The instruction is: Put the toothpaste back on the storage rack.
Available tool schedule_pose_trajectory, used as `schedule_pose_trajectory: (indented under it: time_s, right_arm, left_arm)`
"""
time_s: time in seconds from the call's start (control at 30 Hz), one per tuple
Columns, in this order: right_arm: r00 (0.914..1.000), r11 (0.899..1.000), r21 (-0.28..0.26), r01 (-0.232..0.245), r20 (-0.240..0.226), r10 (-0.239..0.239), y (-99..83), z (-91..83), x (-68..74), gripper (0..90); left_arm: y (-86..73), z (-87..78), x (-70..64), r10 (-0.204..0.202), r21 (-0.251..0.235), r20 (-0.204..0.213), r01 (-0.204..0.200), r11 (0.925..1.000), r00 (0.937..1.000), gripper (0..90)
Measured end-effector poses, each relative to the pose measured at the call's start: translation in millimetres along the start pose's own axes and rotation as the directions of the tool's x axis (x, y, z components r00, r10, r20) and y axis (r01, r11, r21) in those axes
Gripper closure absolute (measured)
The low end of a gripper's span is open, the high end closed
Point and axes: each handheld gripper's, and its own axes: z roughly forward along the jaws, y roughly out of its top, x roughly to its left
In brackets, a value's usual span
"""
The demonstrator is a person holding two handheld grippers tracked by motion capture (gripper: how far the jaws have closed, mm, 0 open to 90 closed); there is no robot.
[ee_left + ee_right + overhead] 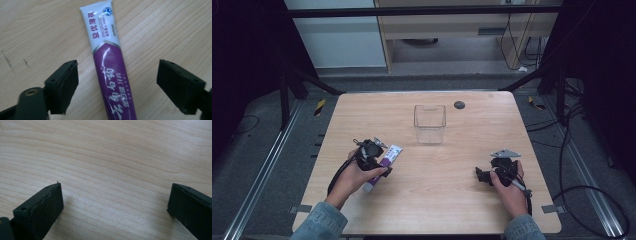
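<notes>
Purple and white, the toothpaste tube point(110, 65) lies flat on the wooden surface point(452, 175), in the lower left of the high view. The left hand-held gripper point(117, 82) sits over it with jaws spread wide on either side of the tube, neither touching; that straddle looks like the set-up for a grasp across its width. A clear plastic container point(430, 123) stands upright at centre, probably where the tube is meant to go. At lower right, the right hand-held gripper point(115, 207) rests low over bare wood, jaws wide apart, holding nothing.
</notes>
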Motion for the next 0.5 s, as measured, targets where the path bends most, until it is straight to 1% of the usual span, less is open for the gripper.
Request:
schedule_pose_trajectory:
  time_s: [0.07,0.23,0.3,0.33,0.37,0.47,0.5]
  right_arm:
    - [1.0000,1.000,0.000,0.000,0.000,0.000,0.0,0.0,0.0,0.4]
    - [1.0000,1.000,0.000,0.000,0.000,0.000,0.0,0.0,0.0,0.4]
    - [1.0000,1.000,0.000,0.000,0.000,0.000,0.0,0.0,0.0,0.4]
    - [1.0000,1.000,0.000,0.000,0.000,0.000,0.0,0.0,0.0,0.3]
    - [1.0000,1.000,0.000,0.000,0.000,0.000,0.0,0.0,0.0,0.4]
    - [1.0000,1.000,0.000,0.000,0.000,0.000,0.0,0.0,0.0,0.4]
    - [1.0000,1.000,0.000,0.000,0.000,0.000,0.0,0.0,0.0,0.4]
  left_arm:
    - [4.2,5.3,2.3,-0.013,0.008,0.007,0.013,0.9999,0.9999,21.0]
    - [14.0,14.8,7.9,-0.030,0.029,0.019,0.029,0.9992,0.9994,30.4]
    - [17.5,17.3,9.3,-0.031,0.036,0.013,0.031,0.9989,0.9994,35.5]
    - [18.8,18.7,10.7,-0.042,0.032,0.015,0.041,0.9986,0.9990,38.6]
    - [19.7,19.9,12.3,-0.047,0.039,0.017,0.046,0.9982,0.9987,40.6]
    - [21.4,23.1,15.6,-0.053,0.050,0.002,0.052,0.9974,0.9986,43.1]
    - [21.7,24.1,15.9,-0.061,0.049,0.004,0.060,0.9970,0.9981,43.4]
